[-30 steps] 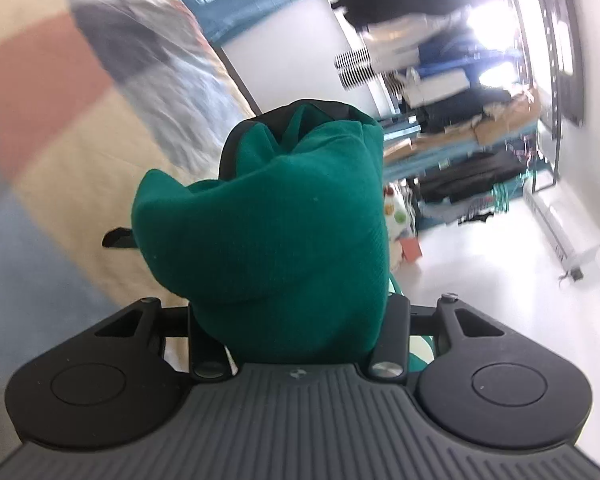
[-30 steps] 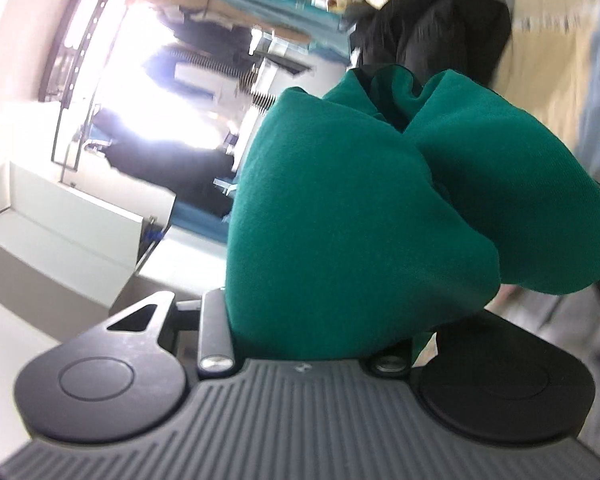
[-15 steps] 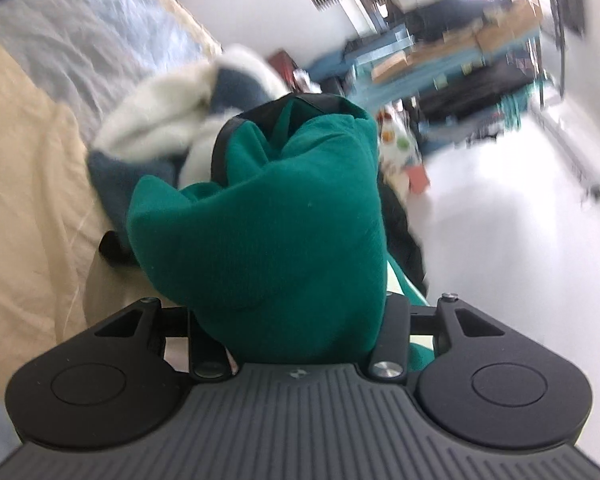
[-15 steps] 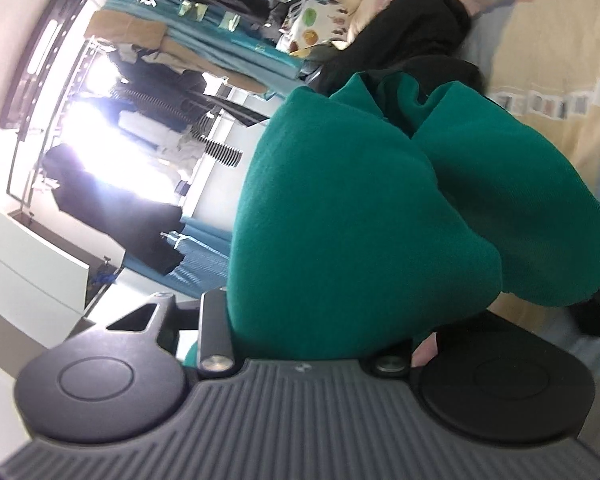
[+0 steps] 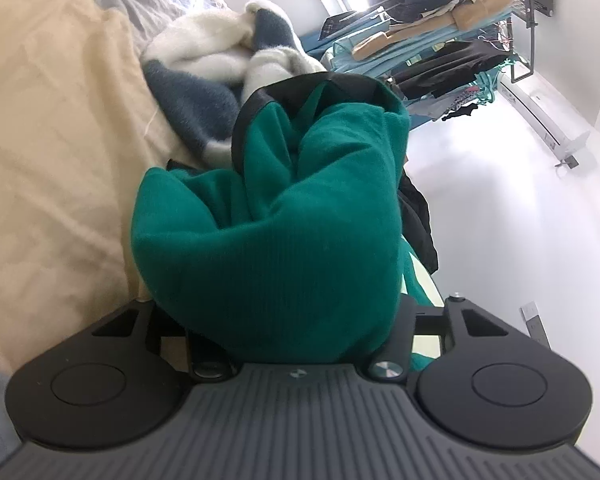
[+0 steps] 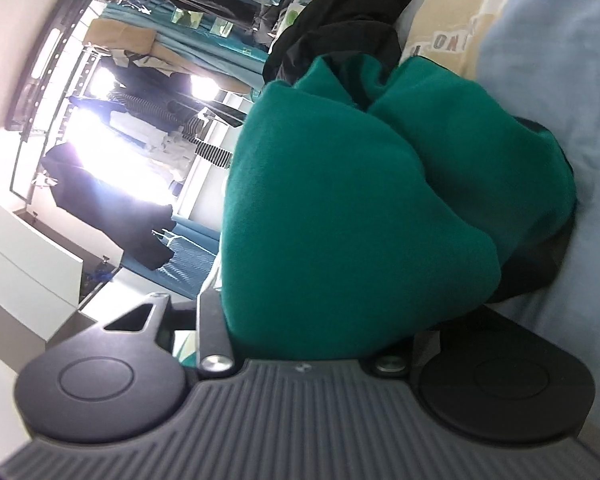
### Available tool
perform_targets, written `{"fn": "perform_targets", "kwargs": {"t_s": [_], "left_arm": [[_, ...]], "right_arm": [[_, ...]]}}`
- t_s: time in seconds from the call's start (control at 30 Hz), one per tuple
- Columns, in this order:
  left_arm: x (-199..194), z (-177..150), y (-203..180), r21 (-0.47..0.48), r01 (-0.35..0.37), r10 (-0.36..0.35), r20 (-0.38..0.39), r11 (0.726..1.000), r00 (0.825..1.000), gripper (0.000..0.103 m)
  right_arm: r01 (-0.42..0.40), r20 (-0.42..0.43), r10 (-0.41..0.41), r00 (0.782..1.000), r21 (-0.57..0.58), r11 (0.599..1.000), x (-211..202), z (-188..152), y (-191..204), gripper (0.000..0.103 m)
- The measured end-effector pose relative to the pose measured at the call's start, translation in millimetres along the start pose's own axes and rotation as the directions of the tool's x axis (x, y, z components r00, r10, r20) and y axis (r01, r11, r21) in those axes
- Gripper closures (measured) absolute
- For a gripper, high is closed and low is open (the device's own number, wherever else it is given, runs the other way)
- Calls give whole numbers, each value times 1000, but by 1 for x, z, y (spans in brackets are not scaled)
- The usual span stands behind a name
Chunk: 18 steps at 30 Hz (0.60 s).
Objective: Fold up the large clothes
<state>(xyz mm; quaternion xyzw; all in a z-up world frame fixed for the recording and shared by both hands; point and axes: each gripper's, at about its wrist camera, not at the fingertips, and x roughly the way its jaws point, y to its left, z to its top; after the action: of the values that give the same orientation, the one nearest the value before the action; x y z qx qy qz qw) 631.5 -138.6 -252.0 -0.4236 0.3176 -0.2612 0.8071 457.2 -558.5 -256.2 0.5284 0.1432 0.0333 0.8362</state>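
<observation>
Both grippers, left gripper (image 5: 296, 264) and right gripper (image 6: 320, 240), have their fingers clenched on the bunched green knit garment with black trim (image 5: 284, 220), held just over the beige-and-blue patchwork bed (image 5: 52, 128), near its edge.

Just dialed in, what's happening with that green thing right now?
Both handheld grippers are clamped on bunches of the same green garment: the left gripper and the right gripper each have fabric bulging out between their fingers. It is held over the patchwork bedspread, near a white and blue fleece and a black garment. No fold is visible yet.
</observation>
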Motion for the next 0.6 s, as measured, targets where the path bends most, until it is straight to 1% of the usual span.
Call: {"fn": "perform_targets", "kwargs": {"t_s": [0.07,0.2,0.23,0.33,0.37,0.43,0.47,0.5,0.57,0.6], "left_arm": [[-3,0,-2,10,4,-4,-3,1000,1000,46],[-3,5,-13,13,-17,17,-16,1000,1000,46],[-5,6,-17,5,-23,23,-25,1000,999,44],[-10,9,-20,-25,-49,48,-59,998,997,33],[-12,9,-22,-28,-62,60,-67,998,996,28],[-19,10,-26,-18,-88,86,-81,996,993,24],[-24,10,-30,-8,-100,99,-85,995,991,24],[-30,10,-34,8,-121,122,-90,993,989,24],[-42,11,-45,49,-166,170,-98,985,980,23],[-50,11,-52,72,-187,193,-98,980,976,23]], "right_arm": [[1,-5,-1,1000,16,1000,1,-1,-5,52],[16,-13,-15,1000,45,999,5,2,-1,50],[22,-16,-22,1000,49,999,5,2,0,49],[38,-39,-35,999,89,995,3,3,-3,44],[47,-49,-42,998,102,994,1,3,-3,41],[64,-64,-56,996,120,991,-5,3,-2,37],[79,-74,-69,995,131,988,-10,3,0,35],[91,-81,-80,993,140,986,-15,2,1,29],[148,-89,-135,987,160,976,-28,3,6,22],[172,-87,-160,983,167,971,-36,3,10,22]]}}
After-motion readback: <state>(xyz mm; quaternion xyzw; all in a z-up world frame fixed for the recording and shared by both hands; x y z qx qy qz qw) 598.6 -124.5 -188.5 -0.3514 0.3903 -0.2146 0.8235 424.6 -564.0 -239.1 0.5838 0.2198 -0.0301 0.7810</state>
